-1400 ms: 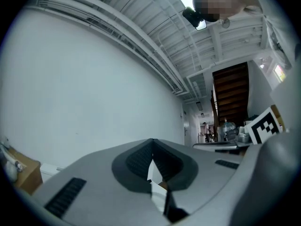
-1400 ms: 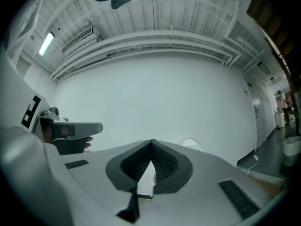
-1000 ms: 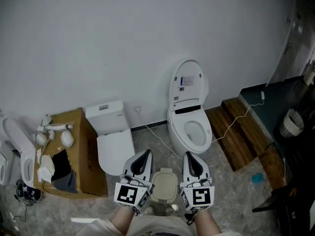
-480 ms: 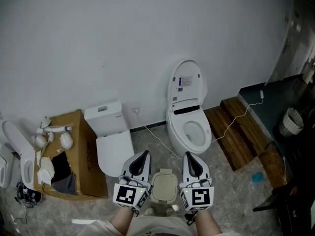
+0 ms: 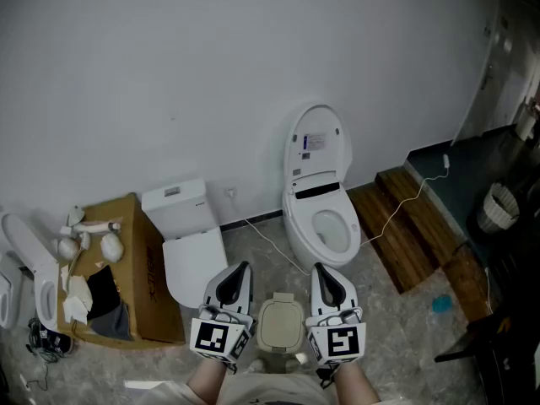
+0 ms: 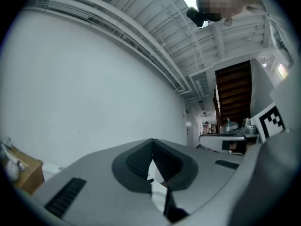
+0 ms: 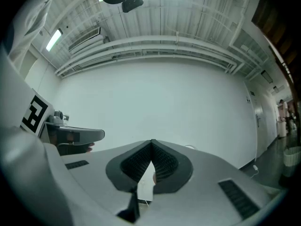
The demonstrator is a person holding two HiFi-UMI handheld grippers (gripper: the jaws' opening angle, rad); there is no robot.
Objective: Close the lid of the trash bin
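Note:
A small beige trash bin (image 5: 281, 323) stands on the floor at the bottom middle of the head view, with its flat beige lid facing up. My left gripper (image 5: 239, 268) is held just left of the bin and my right gripper (image 5: 319, 270) just right of it; both point toward the wall. Neither touches the bin. In the left gripper view the left gripper (image 6: 151, 141) has its jaws meeting at the tips with nothing between them. The right gripper (image 7: 151, 142) looks the same in its own view. The bin is in neither gripper view.
A white toilet (image 5: 319, 218) with its lid raised stands ahead to the right, and a smaller closed toilet (image 5: 190, 243) to the left. A cardboard box (image 5: 139, 268) of parts sits far left. Wooden steps (image 5: 405, 226) lie to the right. A cable (image 5: 270, 236) runs across the floor.
The head view has shifted slightly, so everything sits a little lower and further left in the picture. Both grippers keep their places beside the bin, still shut.

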